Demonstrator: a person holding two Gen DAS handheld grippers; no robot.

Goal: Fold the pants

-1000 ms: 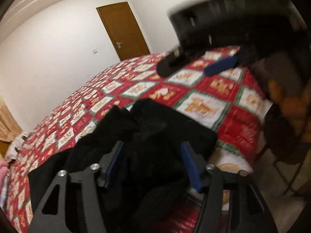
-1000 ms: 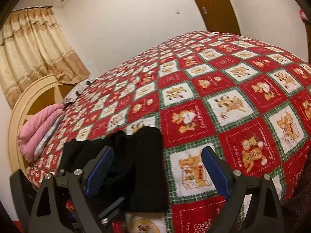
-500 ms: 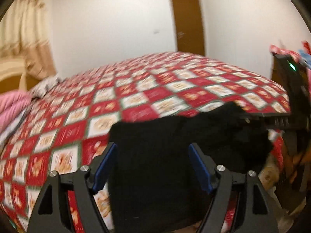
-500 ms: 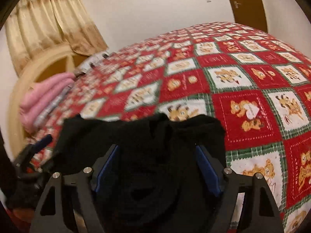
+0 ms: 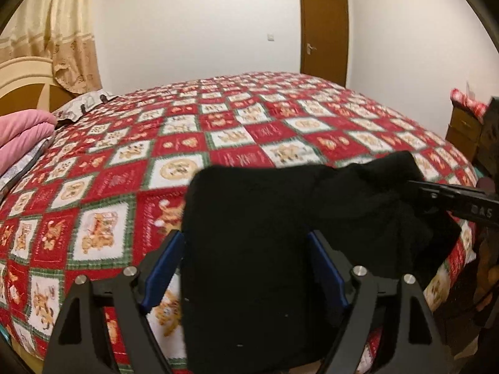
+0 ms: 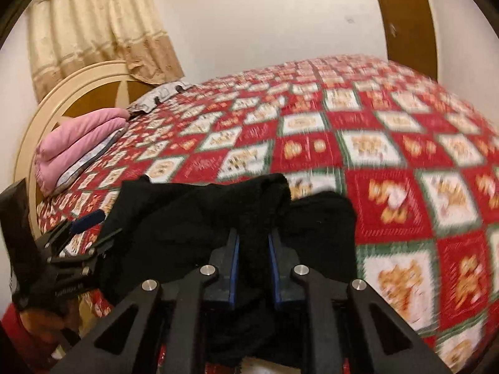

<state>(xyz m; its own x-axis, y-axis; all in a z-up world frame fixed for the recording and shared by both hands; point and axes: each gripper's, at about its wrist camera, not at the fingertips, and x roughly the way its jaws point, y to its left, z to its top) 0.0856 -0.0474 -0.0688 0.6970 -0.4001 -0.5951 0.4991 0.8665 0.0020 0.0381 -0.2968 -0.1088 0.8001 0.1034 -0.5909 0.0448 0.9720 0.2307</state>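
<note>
The right gripper (image 6: 252, 247) has its blue-lined fingers (image 6: 233, 268) pressed together on a raised ridge of the black pants (image 6: 193, 218). The left gripper (image 5: 246, 265) has its fingers (image 5: 163, 265) spread wide, one on each side of a broad panel of the pants (image 5: 249, 233) that fills the gap between them; whether the pads touch the cloth cannot be told. The pants lie bunched at the near edge of the bed, on a red, white and green patchwork quilt (image 5: 218, 131), with some cloth drooping over the edge.

Beyond them the quilt runs to a curved cream headboard (image 6: 62, 93), where a folded pink blanket (image 6: 78, 140) and a grey patterned pillow (image 6: 162, 93) lie. A beige curtain (image 6: 99, 21) hangs behind.

The left wrist view alone shows the whole brown door (image 5: 323, 31) and a wooden cabinet (image 5: 464, 131) at the right, with the right gripper (image 5: 449, 199) reaching into the pants from the side. The right wrist view shows the left gripper (image 6: 78, 230) at the cloth's left edge.
</note>
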